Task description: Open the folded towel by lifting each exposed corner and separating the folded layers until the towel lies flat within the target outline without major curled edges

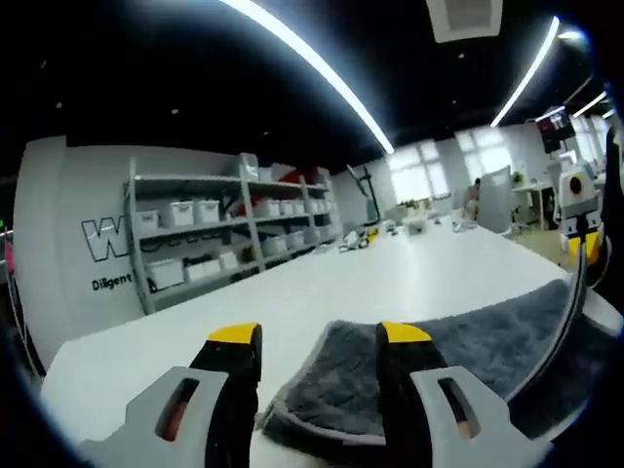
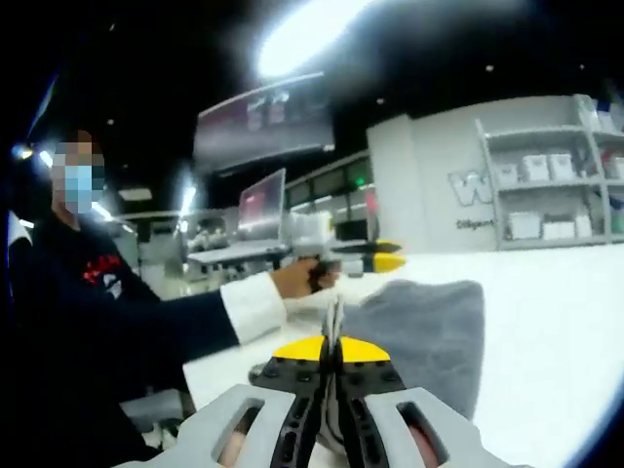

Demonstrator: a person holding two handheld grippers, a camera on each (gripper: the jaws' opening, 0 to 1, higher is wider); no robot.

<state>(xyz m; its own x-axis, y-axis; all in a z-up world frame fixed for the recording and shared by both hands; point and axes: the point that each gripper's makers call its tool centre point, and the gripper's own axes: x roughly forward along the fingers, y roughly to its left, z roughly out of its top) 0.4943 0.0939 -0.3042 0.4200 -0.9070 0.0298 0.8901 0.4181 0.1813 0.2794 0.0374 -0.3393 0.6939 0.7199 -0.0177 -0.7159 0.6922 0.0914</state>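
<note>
Clamped on a thin edge of the grey towel point(image 2: 429, 331), the right gripper point(image 2: 332, 353) lifts soft, limp cloth off the white tabletop point(image 1: 322, 292), while the left gripper point(image 1: 317, 336) stands apart over a near corner, the likeliest place to take hold.

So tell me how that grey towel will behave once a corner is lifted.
Probably floppy: the grey towel drapes from the shut right gripper and sags onto the white table. Its plush pile suggests it grips rather than slides. The edge near the open left gripper may curl.
</note>
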